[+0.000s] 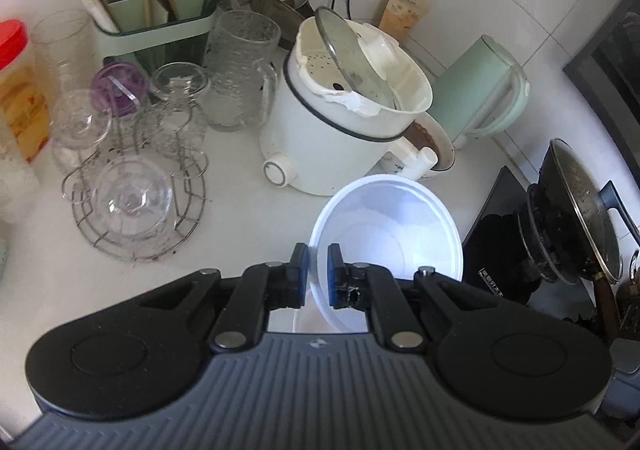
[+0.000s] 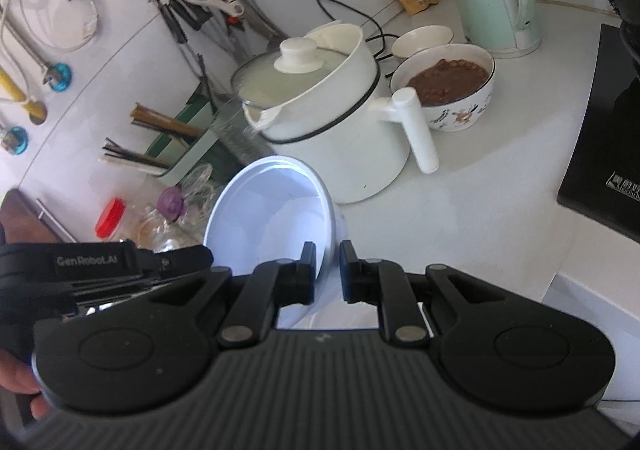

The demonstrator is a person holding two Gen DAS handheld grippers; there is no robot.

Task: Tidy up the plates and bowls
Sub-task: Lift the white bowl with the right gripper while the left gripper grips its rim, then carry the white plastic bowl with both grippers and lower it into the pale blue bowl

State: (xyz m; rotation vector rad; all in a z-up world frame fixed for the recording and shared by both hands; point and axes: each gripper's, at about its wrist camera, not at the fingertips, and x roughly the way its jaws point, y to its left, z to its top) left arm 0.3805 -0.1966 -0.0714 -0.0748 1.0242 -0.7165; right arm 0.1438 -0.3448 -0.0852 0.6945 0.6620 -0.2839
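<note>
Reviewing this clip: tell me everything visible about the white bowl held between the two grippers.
The white bowl is round, plain and glossy, plastic or melamine by its look, and appears empty. It is tilted, its opening turned toward the left wrist camera. The left gripper pinches its near rim, one finger inside and one outside. The right gripper straddles the opposite rim, though whether both pads press it is unclear. It is in front of the white electric pot; whether it touches the counter is hidden.

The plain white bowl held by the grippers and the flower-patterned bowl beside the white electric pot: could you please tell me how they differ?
The plain white bowl is empty; the flower-patterned bowl holds brown food. The plain bowl is tilted, its rim between the left gripper fingers, while the patterned bowl stands upright on the white counter. Both are round and white inside.
</note>
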